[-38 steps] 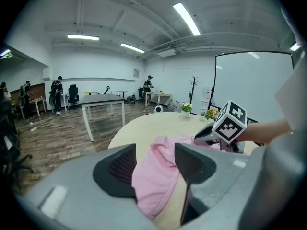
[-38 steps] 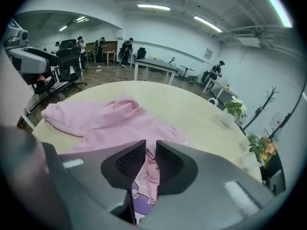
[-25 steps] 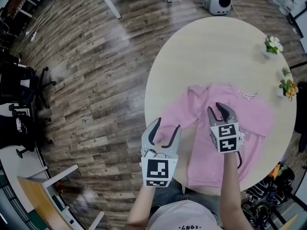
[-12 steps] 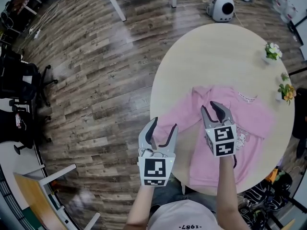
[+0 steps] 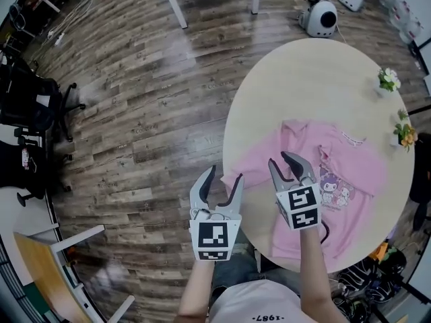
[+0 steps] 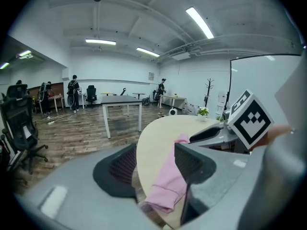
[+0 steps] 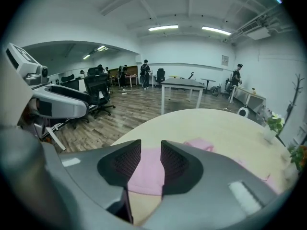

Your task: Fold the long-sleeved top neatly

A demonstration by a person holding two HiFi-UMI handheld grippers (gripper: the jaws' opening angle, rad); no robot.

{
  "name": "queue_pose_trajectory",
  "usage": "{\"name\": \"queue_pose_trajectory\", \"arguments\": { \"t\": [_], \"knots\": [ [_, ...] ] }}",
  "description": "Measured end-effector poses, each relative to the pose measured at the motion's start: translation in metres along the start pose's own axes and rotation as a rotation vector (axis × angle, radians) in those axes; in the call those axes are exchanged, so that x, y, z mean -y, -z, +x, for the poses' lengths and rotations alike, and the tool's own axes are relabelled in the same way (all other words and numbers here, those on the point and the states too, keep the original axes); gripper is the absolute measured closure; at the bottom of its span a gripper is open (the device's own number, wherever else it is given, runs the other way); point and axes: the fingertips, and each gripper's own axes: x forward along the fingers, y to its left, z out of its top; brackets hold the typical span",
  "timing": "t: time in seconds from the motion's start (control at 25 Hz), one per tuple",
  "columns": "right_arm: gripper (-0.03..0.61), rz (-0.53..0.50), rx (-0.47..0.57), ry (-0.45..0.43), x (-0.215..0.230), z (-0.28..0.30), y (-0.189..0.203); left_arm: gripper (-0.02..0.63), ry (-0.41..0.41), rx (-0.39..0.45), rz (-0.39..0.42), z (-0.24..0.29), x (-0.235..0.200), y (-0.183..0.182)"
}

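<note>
A pink long-sleeved top (image 5: 350, 160) with a cartoon print (image 5: 335, 186) lies spread on the round beige table (image 5: 303, 79). One sleeve (image 5: 248, 165) runs to the table's near left edge. My left gripper (image 5: 223, 175) is open and empty, just off that edge by the cuff. In the left gripper view the cuff (image 6: 165, 186) shows beyond the open left gripper (image 6: 156, 164). My right gripper (image 5: 280, 159) hovers over the top's left side, its jaws apart with nothing between them. In the right gripper view pink cloth (image 7: 146, 174) lies below the right gripper (image 7: 150, 159).
Two small flower pots (image 5: 388, 79) (image 5: 404, 132) stand at the table's far right rim. A round white device (image 5: 320, 17) sits on the wooden floor beyond the table. Office chairs (image 5: 34, 106) stand at the far left, and bags (image 5: 367, 278) lie by the table's lower right.
Both grippers have drawn back toward the person and the table's left edge. The right gripper has left the middle of the top, uncovering the cartoon print.
</note>
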Motion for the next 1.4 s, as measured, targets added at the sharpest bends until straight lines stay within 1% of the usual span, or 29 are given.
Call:
{"name": "queue_pose_trajectory", "arguments": {
  "t": [0.36, 0.84, 1.12, 1.28, 1.4],
  "knots": [
    [0.422, -0.054, -0.042, -0.100, -0.055, 0.014, 0.011, 0.365, -0.052, -0.022, -0.041, -0.015, -0.027, 0.024],
    [0.420, -0.103, -0.102, -0.198, -0.105, 0.029, 0.028, 0.365, -0.111, -0.055, -0.100, -0.033, -0.055, 0.051],
    [0.403, -0.124, -0.143, -0.259, -0.135, 0.041, 0.044, 0.365, -0.132, -0.070, -0.121, -0.041, -0.067, 0.067],
    [0.397, -0.135, -0.171, -0.281, -0.147, 0.050, 0.056, 0.365, -0.141, -0.078, -0.131, -0.043, -0.069, 0.075],
    [0.396, -0.149, -0.202, -0.280, -0.151, 0.057, 0.067, 0.365, -0.146, -0.086, -0.136, -0.044, -0.071, 0.080]
  ]
}}
